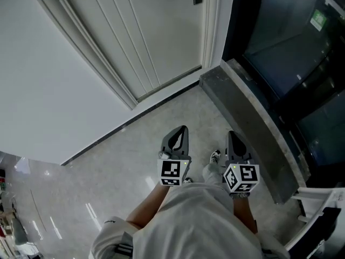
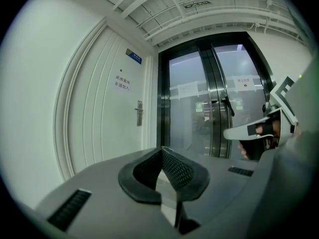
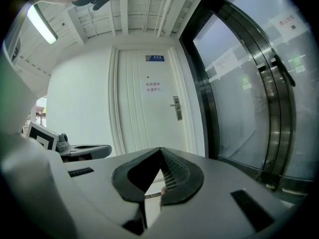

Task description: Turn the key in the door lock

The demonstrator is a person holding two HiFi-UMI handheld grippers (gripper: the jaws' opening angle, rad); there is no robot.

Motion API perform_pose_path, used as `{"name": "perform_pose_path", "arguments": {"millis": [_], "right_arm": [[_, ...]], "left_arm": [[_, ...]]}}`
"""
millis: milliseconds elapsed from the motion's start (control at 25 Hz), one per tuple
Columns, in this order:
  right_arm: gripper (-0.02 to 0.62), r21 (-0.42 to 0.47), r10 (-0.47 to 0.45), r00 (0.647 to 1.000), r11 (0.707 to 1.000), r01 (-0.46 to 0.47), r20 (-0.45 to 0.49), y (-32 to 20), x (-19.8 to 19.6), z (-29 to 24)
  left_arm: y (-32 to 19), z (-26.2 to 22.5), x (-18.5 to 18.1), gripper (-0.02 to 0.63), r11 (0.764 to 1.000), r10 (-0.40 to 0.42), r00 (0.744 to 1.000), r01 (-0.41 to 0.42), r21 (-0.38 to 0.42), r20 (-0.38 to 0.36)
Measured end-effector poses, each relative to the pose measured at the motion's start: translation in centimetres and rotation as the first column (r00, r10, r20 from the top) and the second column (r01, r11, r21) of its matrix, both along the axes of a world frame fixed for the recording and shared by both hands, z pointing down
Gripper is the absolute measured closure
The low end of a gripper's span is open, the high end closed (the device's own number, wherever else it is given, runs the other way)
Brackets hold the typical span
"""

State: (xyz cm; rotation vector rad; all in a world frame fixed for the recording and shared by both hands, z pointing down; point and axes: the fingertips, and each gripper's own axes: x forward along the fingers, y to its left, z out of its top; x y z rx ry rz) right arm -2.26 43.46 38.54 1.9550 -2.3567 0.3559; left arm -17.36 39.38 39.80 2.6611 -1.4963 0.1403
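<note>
Stands well back from the white door point(image 1: 135, 31), floor tiles open between; holds the left gripper point(image 1: 180, 133) and the right gripper point(image 1: 233, 139) side by side at waist level, both aimed roughly level toward the door's hinge-free edge. Keeps the left jaws pressed together, tips meeting with nothing between them; keeps the right jaws pressed together too, with only a thin sliver showing in the slot below the tips, too small to name.

Places the lock plate point(image 3: 176, 107) on the door's right edge, just beside the dark frame of the glass doors point(image 3: 249, 83); shows it upright, long axis vertical, lever reaching back toward the door's middle; cannot make out a key at this range. Puts the plate ahead of and above both pairs of jaws; sits it slightly right of the right gripper's line and slightly left of the left gripper's line.

Leaves both about equally far from the door; favours the right gripper, by judgement, as the one on the lock's side; calls for a forward, rising approach first.
</note>
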Motion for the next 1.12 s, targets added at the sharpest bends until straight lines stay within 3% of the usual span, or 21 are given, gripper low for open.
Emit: {"name": "perform_pose_path", "arguments": {"millis": [840,1120], "right_arm": [[0.594,0.004,-0.114,0.993,0.993,0.114,0.000,-16.3,10.7,0.1],[0.594,0.037,-0.200,0.975,0.978,0.205,-0.102,-20.8,13.5,-0.2]], "left_arm": [[-14.2,-0.4,10.2,0.598,0.992,-0.124,0.992,0.125,-0.006,0.018],[-17.9,-0.5,13.9,0.598,0.983,-0.182,0.983,0.182,-0.008,0.006]]}}
